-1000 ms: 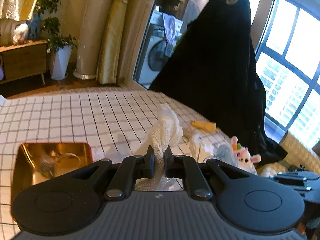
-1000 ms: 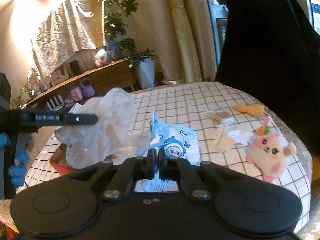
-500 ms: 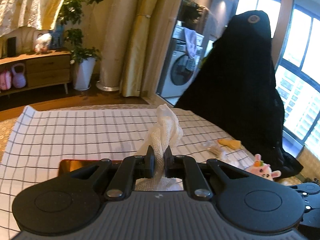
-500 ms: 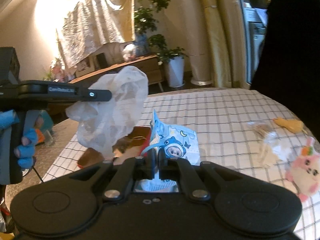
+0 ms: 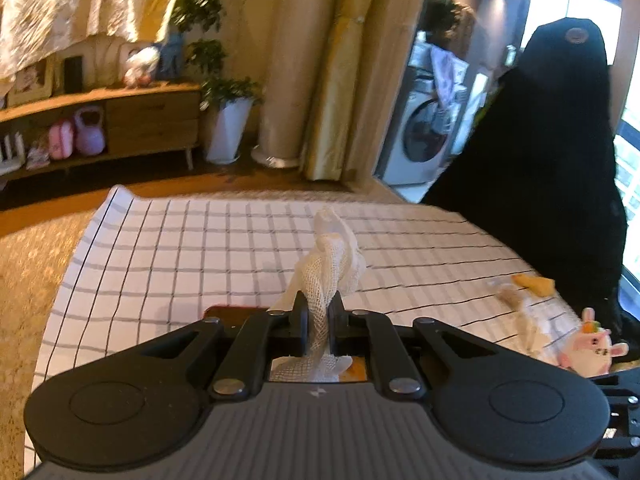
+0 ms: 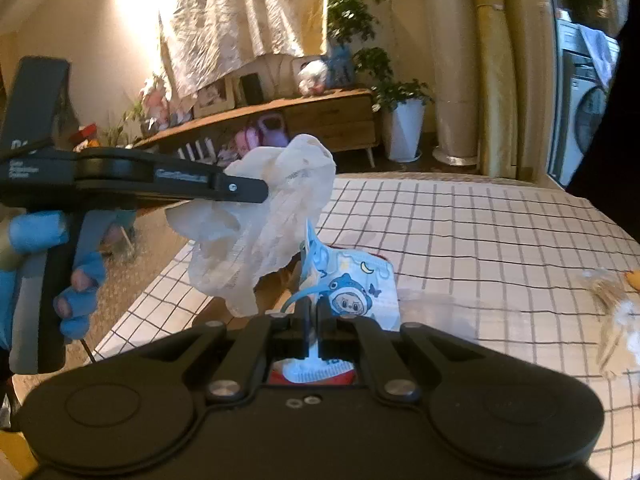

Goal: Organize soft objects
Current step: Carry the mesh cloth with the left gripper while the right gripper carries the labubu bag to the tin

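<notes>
Left hand-held gripper (image 5: 319, 318) pinches white mesh gauze cloth (image 5: 328, 264); right hand-held gripper (image 6: 312, 322) pinches blue cartoon-printed packet (image 6: 352, 292) above red tray (image 6: 280, 280).

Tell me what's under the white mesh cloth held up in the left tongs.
Under the mesh cloth held by the left tongs sits a red-rimmed tray on the checked tablecloth. Its contents are covered by both tongs and the blue cartoon packet.
</notes>
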